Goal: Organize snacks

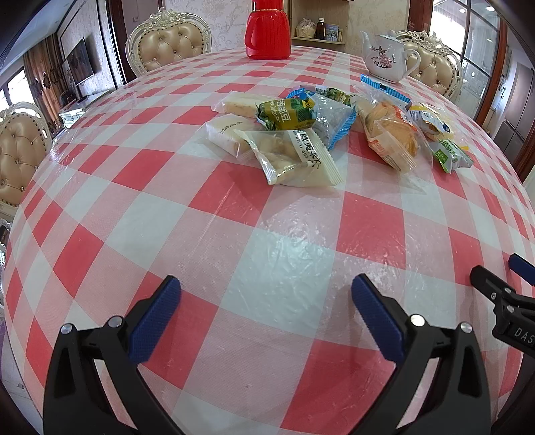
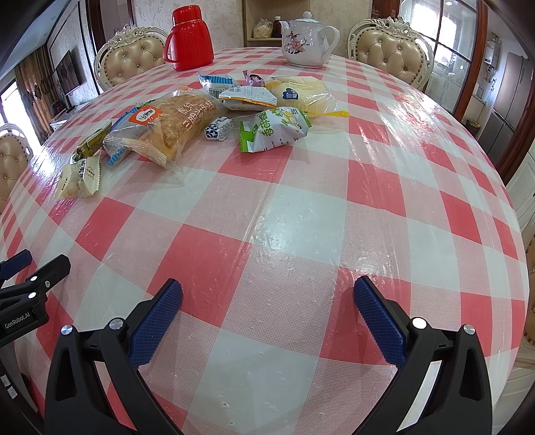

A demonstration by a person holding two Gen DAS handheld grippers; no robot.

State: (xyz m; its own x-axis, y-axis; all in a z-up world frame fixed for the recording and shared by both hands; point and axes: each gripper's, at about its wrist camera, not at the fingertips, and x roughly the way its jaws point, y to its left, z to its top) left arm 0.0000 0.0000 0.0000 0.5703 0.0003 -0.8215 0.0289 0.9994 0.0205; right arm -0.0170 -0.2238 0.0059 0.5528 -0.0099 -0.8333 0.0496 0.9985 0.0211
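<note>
Several wrapped snacks lie scattered on the far half of a red-and-white checked table [image 1: 267, 241]. In the left wrist view a clear pastry pack [image 1: 294, 157] lies nearest, with a green packet [image 1: 287, 113] and an orange bread bag [image 1: 391, 134] behind. In the right wrist view the bread bag [image 2: 177, 123], a green-white packet [image 2: 274, 128] and a yellow cake pack [image 2: 301, 92] show. My left gripper [image 1: 265, 294] is open and empty over the near table. My right gripper [image 2: 267, 294] is open and empty too, to the right of the left one.
A red thermos [image 1: 267, 30] and a white flowered teapot [image 1: 388, 57] stand at the table's far edge. Padded cream chairs [image 1: 167, 43] ring the table. The right gripper's finger [image 1: 495, 291] shows at the left view's right edge.
</note>
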